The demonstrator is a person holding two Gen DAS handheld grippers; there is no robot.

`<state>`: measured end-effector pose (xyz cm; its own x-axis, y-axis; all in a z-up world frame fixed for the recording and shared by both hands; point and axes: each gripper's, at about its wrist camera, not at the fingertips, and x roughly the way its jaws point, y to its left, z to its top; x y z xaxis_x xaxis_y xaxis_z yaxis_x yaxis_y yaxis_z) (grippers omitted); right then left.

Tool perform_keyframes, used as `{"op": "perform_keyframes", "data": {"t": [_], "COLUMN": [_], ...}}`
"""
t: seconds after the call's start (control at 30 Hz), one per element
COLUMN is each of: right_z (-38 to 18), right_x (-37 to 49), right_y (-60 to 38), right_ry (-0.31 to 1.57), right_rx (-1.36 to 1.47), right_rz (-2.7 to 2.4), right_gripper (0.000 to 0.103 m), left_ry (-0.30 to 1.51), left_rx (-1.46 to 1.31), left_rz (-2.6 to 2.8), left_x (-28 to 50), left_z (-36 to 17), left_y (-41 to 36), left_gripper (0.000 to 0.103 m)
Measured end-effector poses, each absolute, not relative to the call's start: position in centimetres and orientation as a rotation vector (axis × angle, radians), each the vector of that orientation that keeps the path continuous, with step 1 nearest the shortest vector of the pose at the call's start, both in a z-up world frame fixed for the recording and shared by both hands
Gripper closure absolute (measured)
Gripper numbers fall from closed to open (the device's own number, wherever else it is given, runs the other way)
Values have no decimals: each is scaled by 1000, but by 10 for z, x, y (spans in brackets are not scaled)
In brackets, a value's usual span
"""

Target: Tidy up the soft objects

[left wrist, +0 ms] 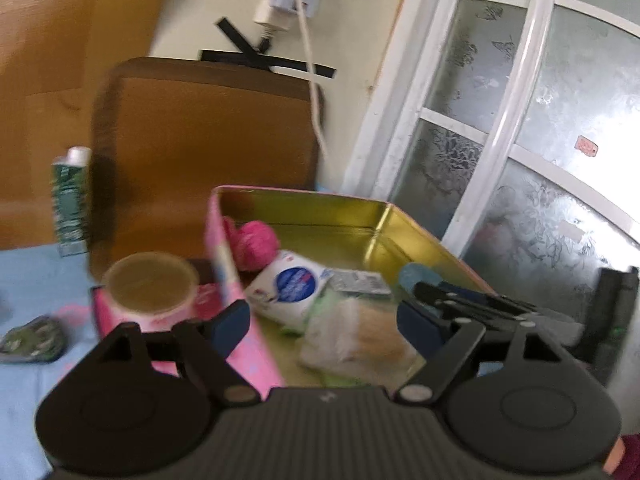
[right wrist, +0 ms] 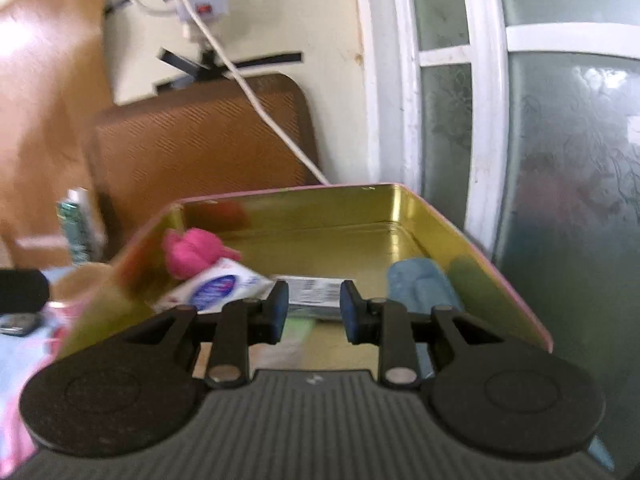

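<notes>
Tin [right wrist: 400,208] rim around both grippers, far half bare.

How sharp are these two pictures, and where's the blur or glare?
Left wrist view: motion smear on the green tube and tape roll; frosted window glares bright, frame bowed by fisheye. Right wrist view: softer overall, pink toy and tin smeared; window dimmer.

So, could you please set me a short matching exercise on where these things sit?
Things:
1. pink yarn
2. tape roll
3. blue cloth
4. green tube

Places:
A. outside the tin, beside its pink wall
B. standing on the table by the brown board
C. in the tin, far left corner
D. in the tin, along the right wall

Pairs: 1-C, 2-A, 3-D, 4-B
</notes>
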<state>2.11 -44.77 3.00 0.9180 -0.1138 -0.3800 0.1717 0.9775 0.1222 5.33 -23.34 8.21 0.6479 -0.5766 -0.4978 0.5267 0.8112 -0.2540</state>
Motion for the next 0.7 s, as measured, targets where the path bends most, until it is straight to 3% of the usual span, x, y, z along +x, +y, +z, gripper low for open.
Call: {"op": "perform_keyframes", "data": {"t": [0.33,0.7], "right_z": [34,25], "right_x": [-63,-103], "right_y": [-383,-338], "right_ry": [293,342], "right_rx": [242,389], "right_rz": [-45,-4], "right_gripper": [71,70], "left_ry": [556,537], "left_rx": [47,89], "left_rz": [-504,-402], "left_x": [4,-35], "left_z": [79,67], "left_y": [-176,-122], "left_gripper": [20,17]}}
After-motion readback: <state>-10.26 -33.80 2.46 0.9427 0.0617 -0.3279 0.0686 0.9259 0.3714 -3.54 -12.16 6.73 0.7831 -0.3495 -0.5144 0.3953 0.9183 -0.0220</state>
